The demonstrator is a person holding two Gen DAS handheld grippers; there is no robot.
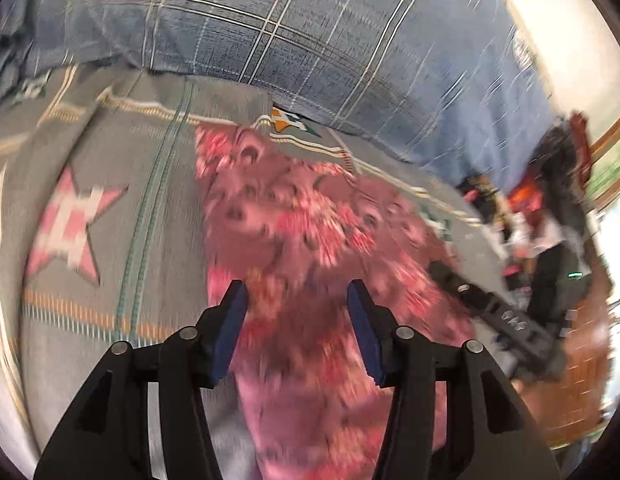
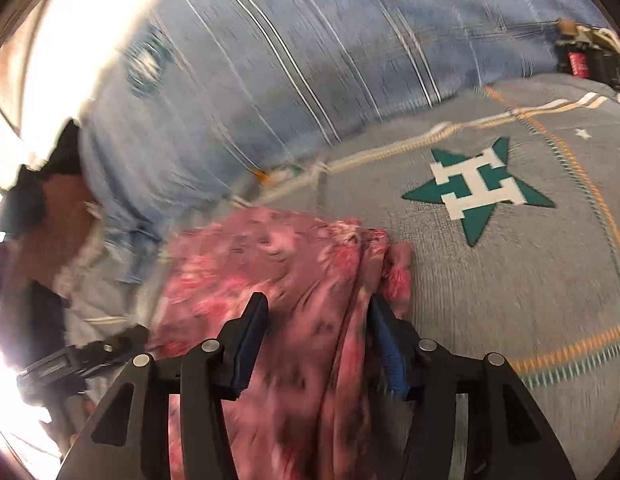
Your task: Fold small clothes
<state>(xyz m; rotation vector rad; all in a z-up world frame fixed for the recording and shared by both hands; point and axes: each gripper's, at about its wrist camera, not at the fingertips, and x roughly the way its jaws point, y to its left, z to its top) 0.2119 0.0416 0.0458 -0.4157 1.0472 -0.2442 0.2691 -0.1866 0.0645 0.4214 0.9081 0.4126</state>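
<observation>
A pink and red floral garment point(image 1: 306, 240) lies on a grey bedspread point(image 1: 150, 184). My left gripper point(image 1: 297, 292) is open just above the garment's near part, with cloth showing between its blue pads. The other gripper point(image 1: 505, 320) shows at the garment's right side. In the right wrist view the same garment point(image 2: 270, 264) lies bunched with a fold ridge running toward me. My right gripper point(image 2: 317, 308) is open over that ridge, and the cloth lies between the jaws. The left gripper point(image 2: 70, 364) shows at the lower left. Both views are motion-blurred.
A blue plaid pillow or quilt point(image 1: 310, 40) lies along the far side of the bed and also shows in the right wrist view point(image 2: 290, 60). The bedspread point(image 2: 509, 300) bears a pink star point(image 1: 74, 224) and a green star point(image 2: 477, 188). Clutter point(image 1: 541, 208) stands beyond the bed edge.
</observation>
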